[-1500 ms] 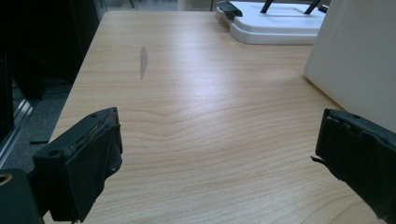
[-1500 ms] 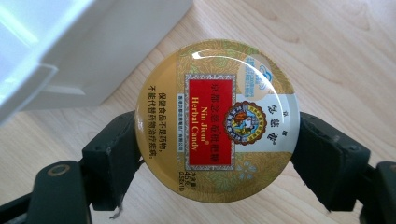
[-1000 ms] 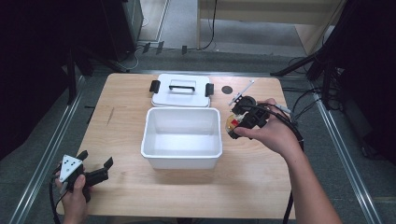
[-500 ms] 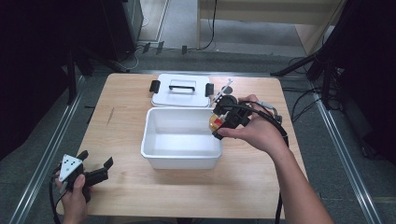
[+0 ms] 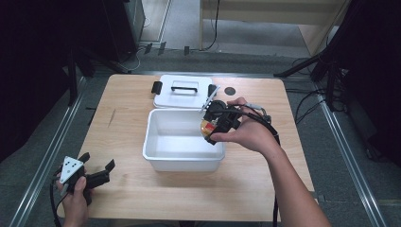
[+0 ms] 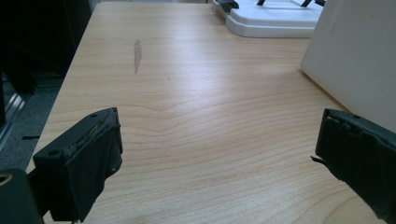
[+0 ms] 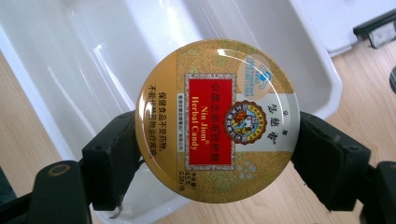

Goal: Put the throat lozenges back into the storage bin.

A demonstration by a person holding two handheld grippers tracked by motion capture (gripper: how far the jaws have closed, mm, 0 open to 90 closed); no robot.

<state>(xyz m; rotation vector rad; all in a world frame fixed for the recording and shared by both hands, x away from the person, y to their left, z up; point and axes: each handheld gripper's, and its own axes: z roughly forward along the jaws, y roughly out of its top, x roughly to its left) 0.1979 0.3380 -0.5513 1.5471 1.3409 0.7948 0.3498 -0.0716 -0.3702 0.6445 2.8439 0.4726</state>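
Herbal candy tin, round and gold with a red label, sits clamped by its rim between the two black jaws of the right tool, its printed face turned toward that tool's camera. From where I stand, the tin hangs over the right-hand end of the white bin, just above the bin's rim and not touching its floor. The bin's lid, with its dark handle and side clips, lies flat on the bench just behind the bin.

The left tool rests low at the bench's near corner, well away from the bin, with its jaws spread wide and nothing between them; only bare wood and the bin's outer wall lie ahead of it.

My guess is the tin is meant for the bin. The grip is on a smooth, curved metal edge, so the tin could slide or twist out if the squeeze eases too soon. It also hangs close to the bin's right wall; released here, it could clip the rim and bounce onto the bench rather than land inside.

The person's hand covers much of the right tool from above, so the tin shows there as little more than an orange spot. The tin's underside and how deep the pads bite are hidden, and the small print is too fine to read.
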